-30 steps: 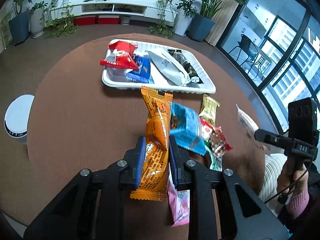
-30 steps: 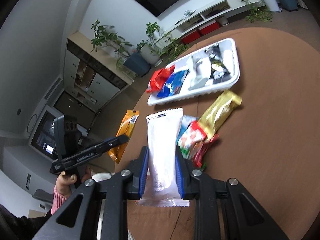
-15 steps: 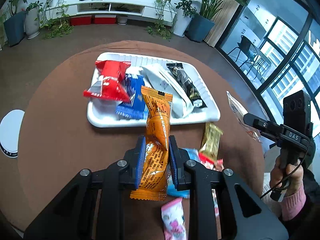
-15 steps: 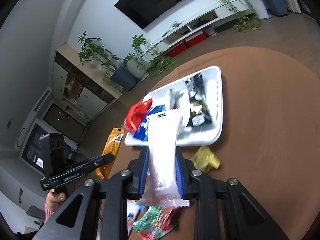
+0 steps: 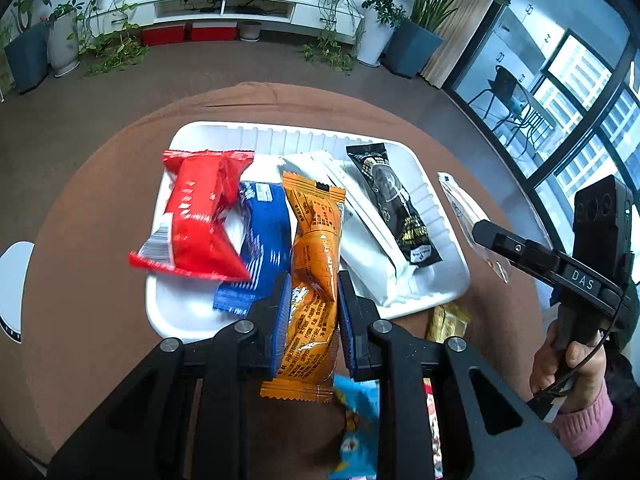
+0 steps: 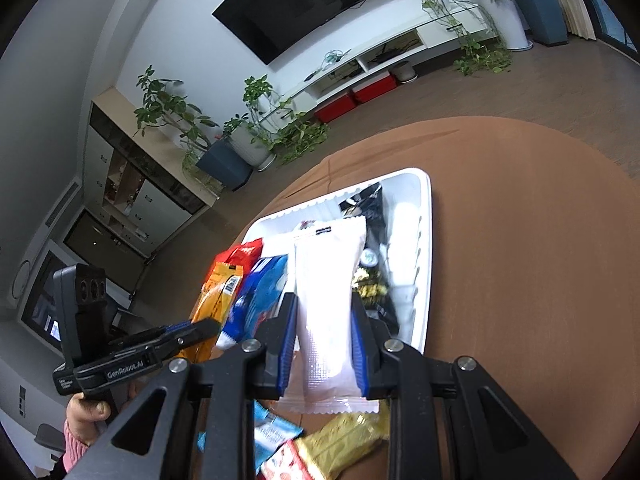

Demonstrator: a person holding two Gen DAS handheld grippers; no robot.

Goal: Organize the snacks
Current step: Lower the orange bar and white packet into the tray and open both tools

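The left gripper [image 5: 311, 322] pinches an orange packet [image 5: 314, 280] between its blue pads, holding it upright over the near rim of the white tray [image 5: 456, 276]. The packet carries small dark print, too fine to read. The right gripper [image 6: 323, 342] is likewise clamped on a white packet [image 6: 326, 300], held over the tray's [image 6: 424, 280] near end; only a small dark strip of print shows at the packet's top.

Seen from the left wrist, the tray holds a red packet [image 5: 198, 216] lying partly on a blue packet [image 5: 260, 248], then a white pouch [image 5: 360, 252], then a black packet [image 5: 394, 204] with gold lettering that cannot be made out. Each gripper body shows in the other's view: one reads "DAS" [image 5: 582, 279], the other "GenRobot.AI" [image 6: 122, 368].

On the brown table [image 5: 92, 320] near the tray lie a gold packet [image 6: 344, 448], a light-blue packet [image 5: 358, 424] and a red-and-white one [image 6: 286, 464].
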